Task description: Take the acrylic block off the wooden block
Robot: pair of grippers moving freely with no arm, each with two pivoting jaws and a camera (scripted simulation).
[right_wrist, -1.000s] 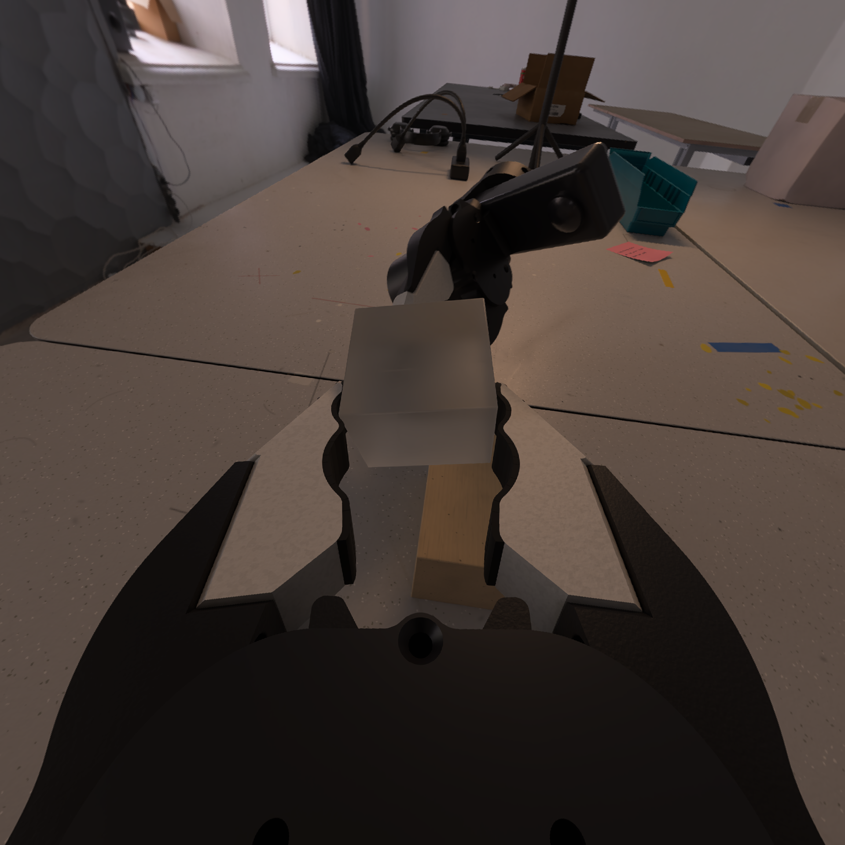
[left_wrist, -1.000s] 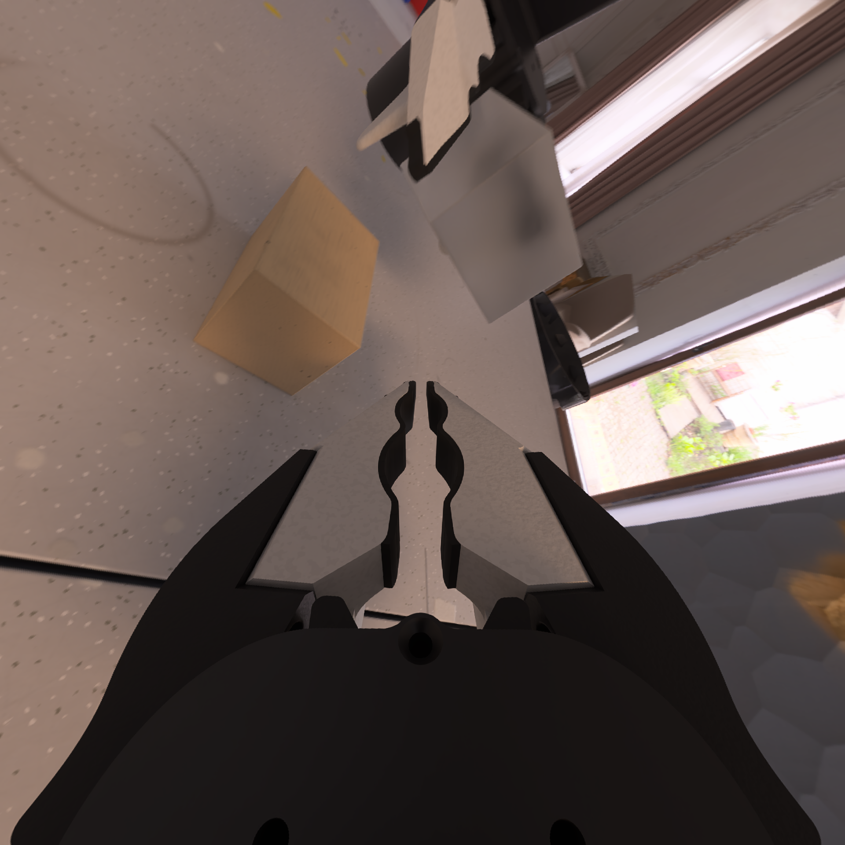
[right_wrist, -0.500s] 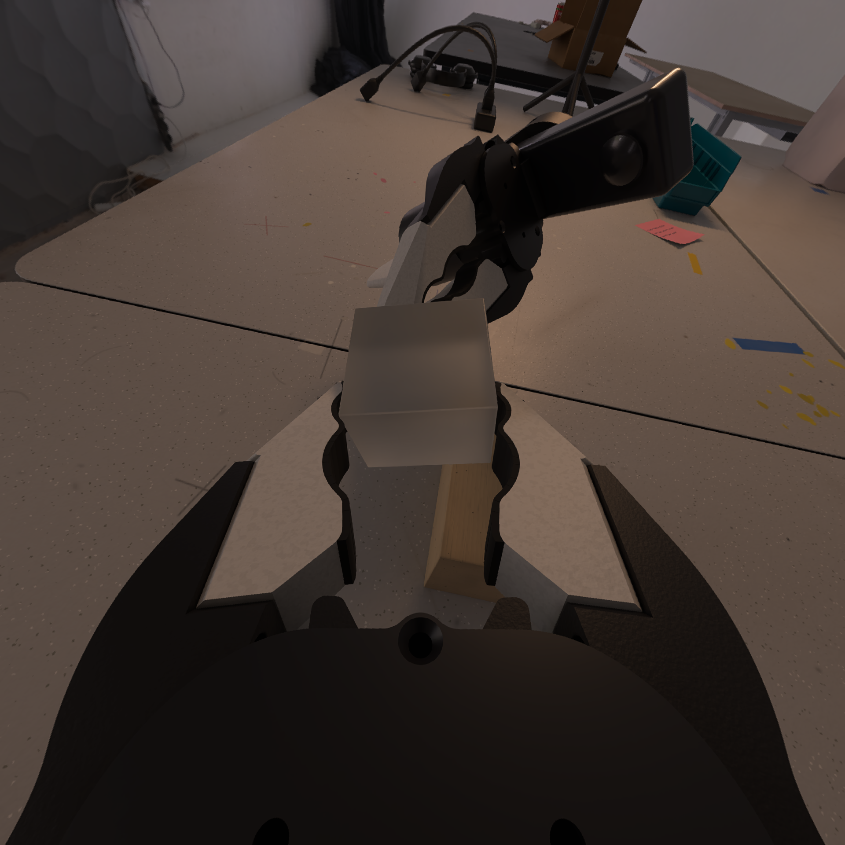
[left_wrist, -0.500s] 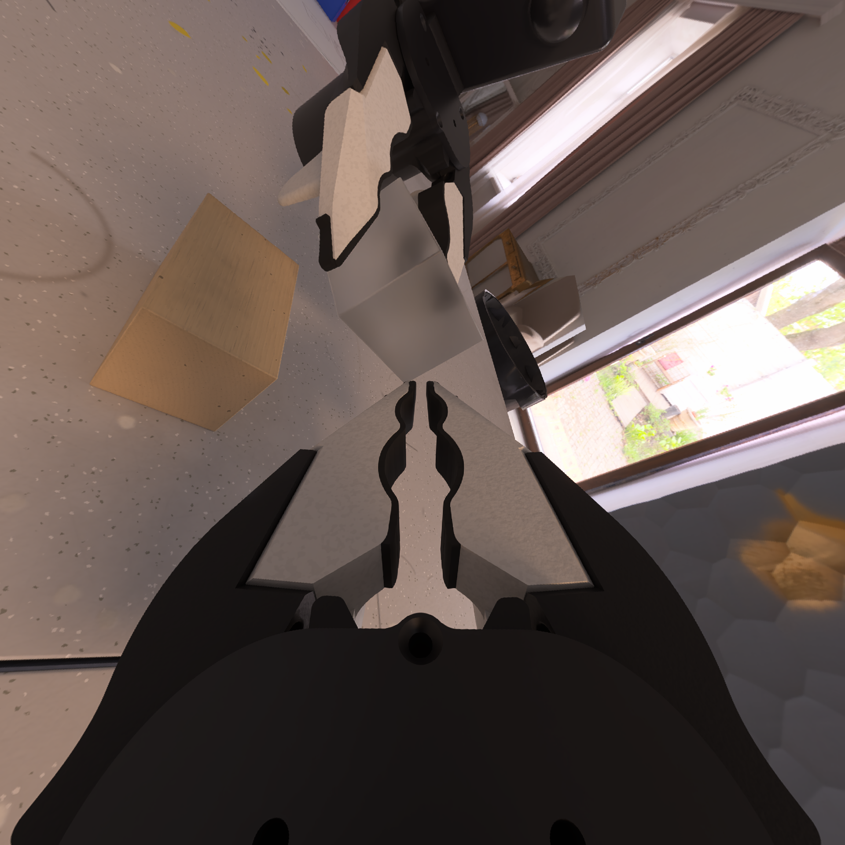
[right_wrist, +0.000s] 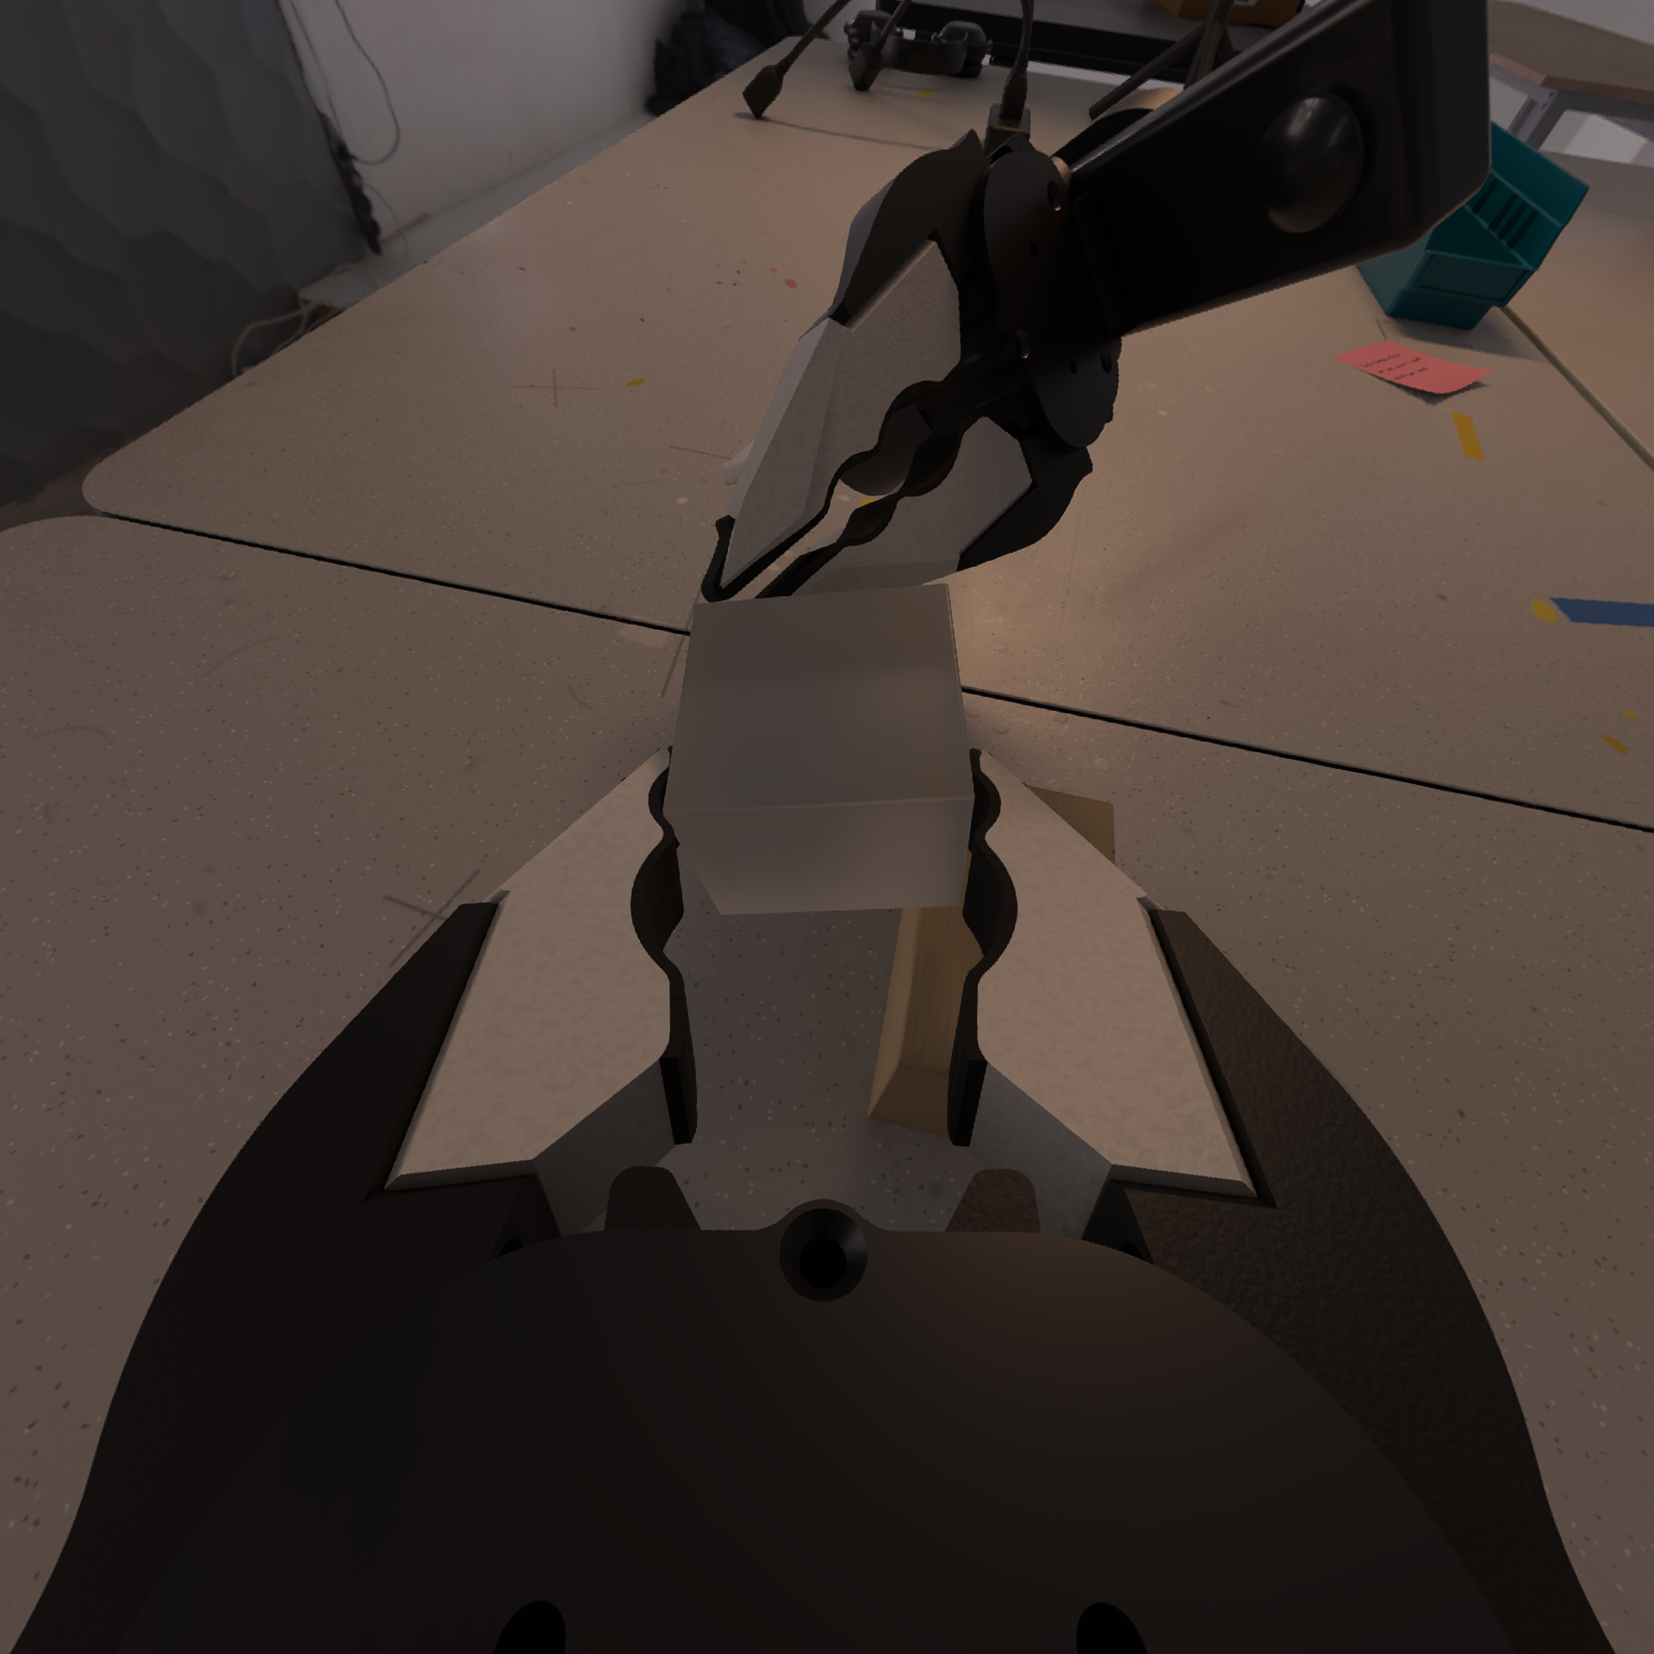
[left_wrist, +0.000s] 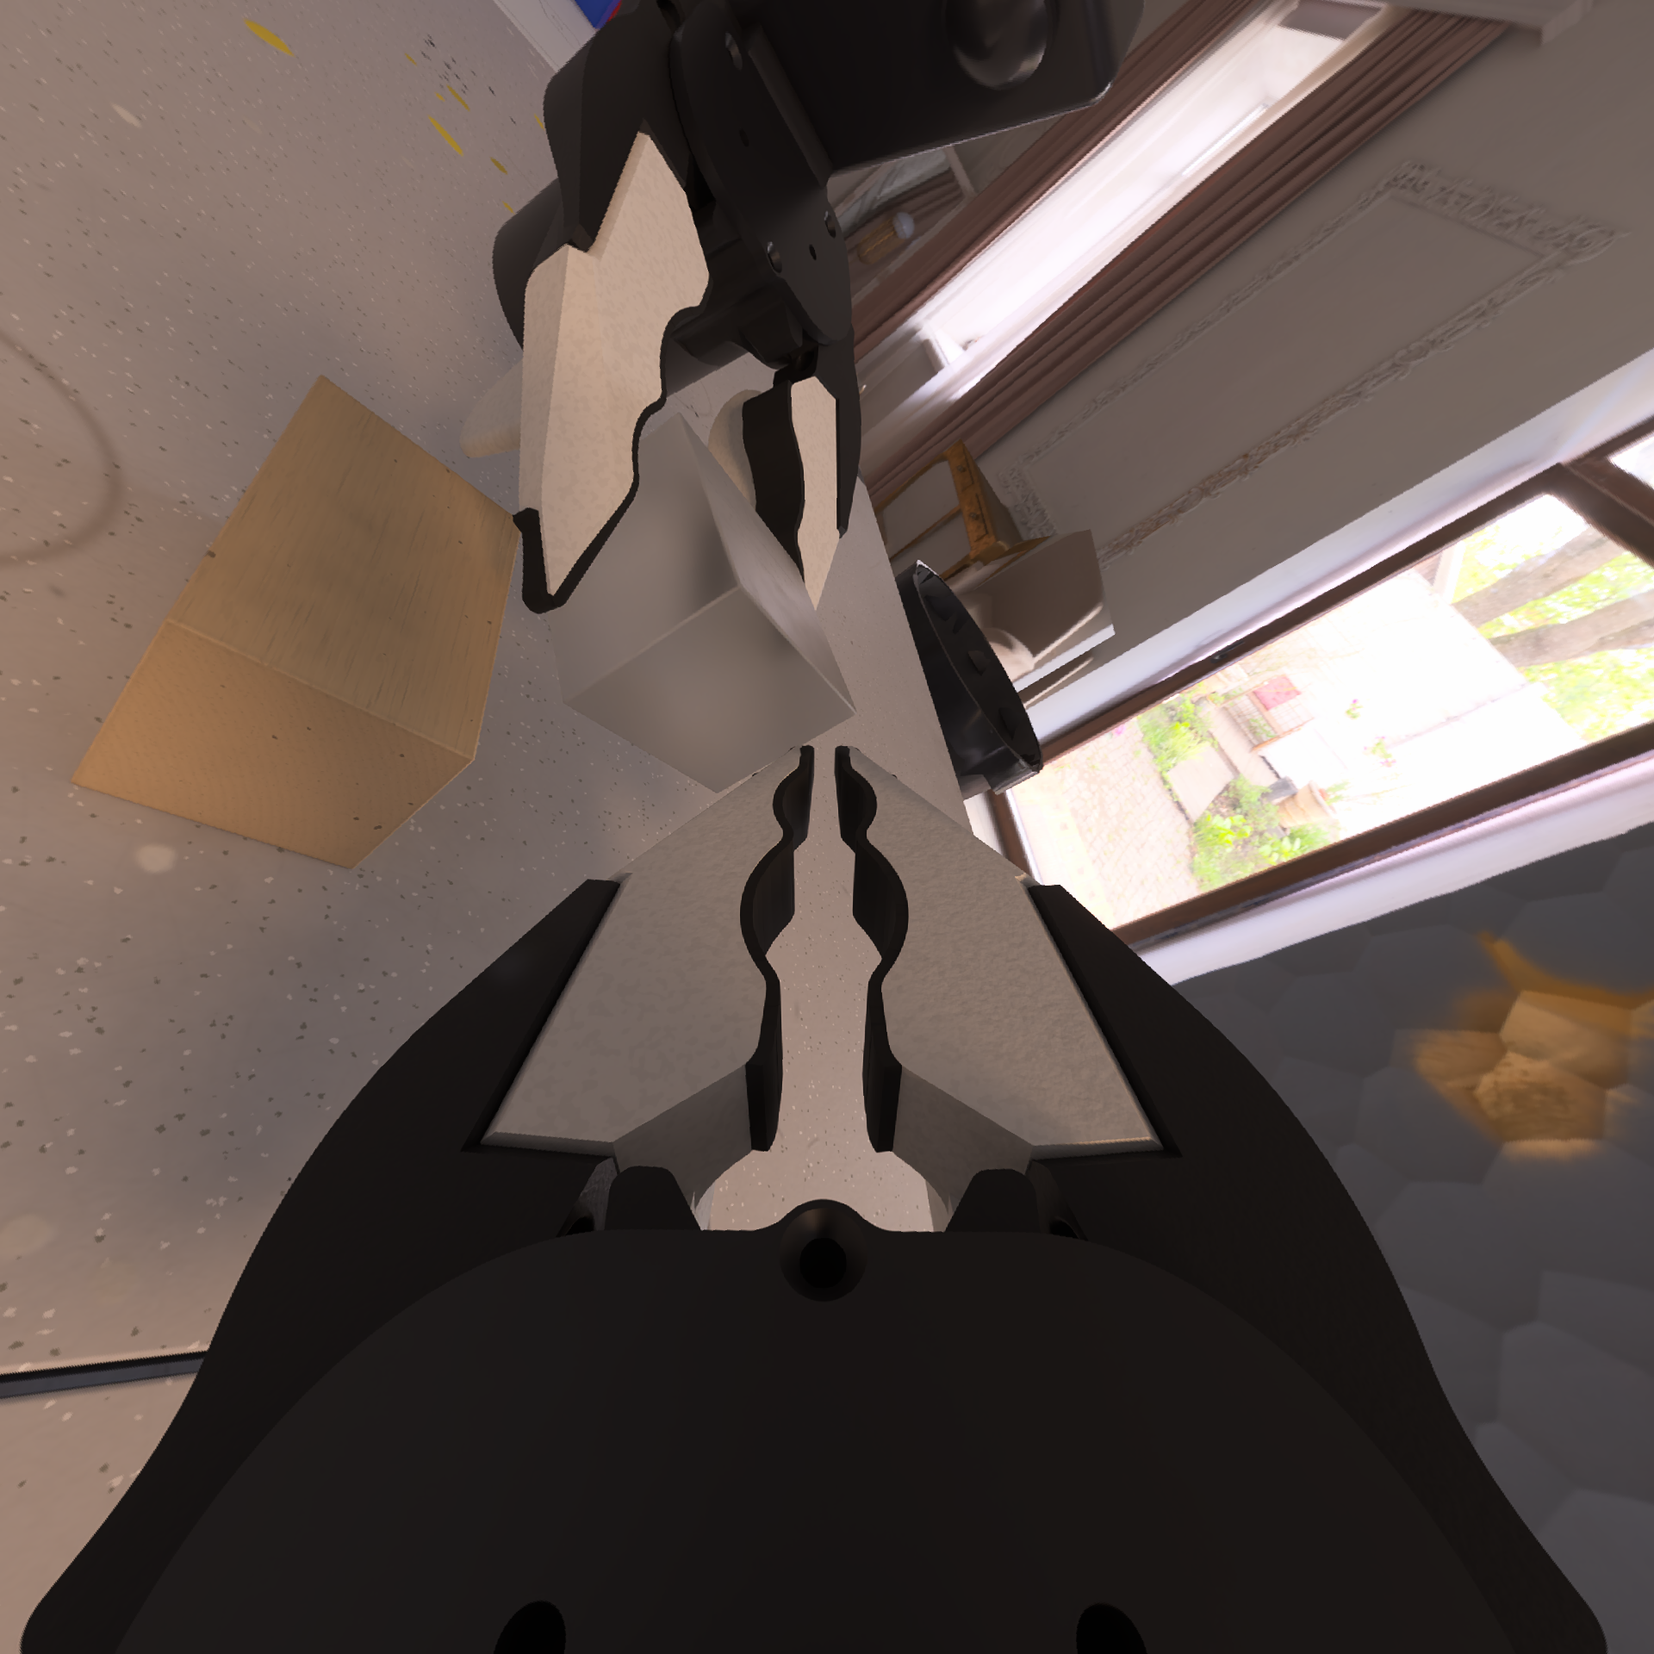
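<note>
My right gripper (right_wrist: 819, 770) is shut on the frosted acrylic block (right_wrist: 814, 743) and holds it in the air, clear of the wooden block (right_wrist: 926, 1011). The wooden block rests on the table below and to the right, partly hidden by my right finger. In the left wrist view the wooden block (left_wrist: 304, 644) lies on the table to the left, and the right gripper (left_wrist: 680, 582) holds the acrylic block (left_wrist: 698, 662) just beyond my left gripper (left_wrist: 823, 756). The left gripper is shut and empty. In the right wrist view its tips (right_wrist: 743, 591) sit at the block's far edge.
Beige tables (right_wrist: 358, 716) meet at dark seams. A teal bin (right_wrist: 1486, 260), a pink note (right_wrist: 1410, 367) and black cables (right_wrist: 895, 45) lie far off. A window (left_wrist: 1342, 716) and a grey wall fill the right of the left wrist view.
The two grippers have drawn closer; the acrylic block now sits right at the left gripper's tips. The wooden block has shifted right in the right wrist view. Both grips unchanged.
</note>
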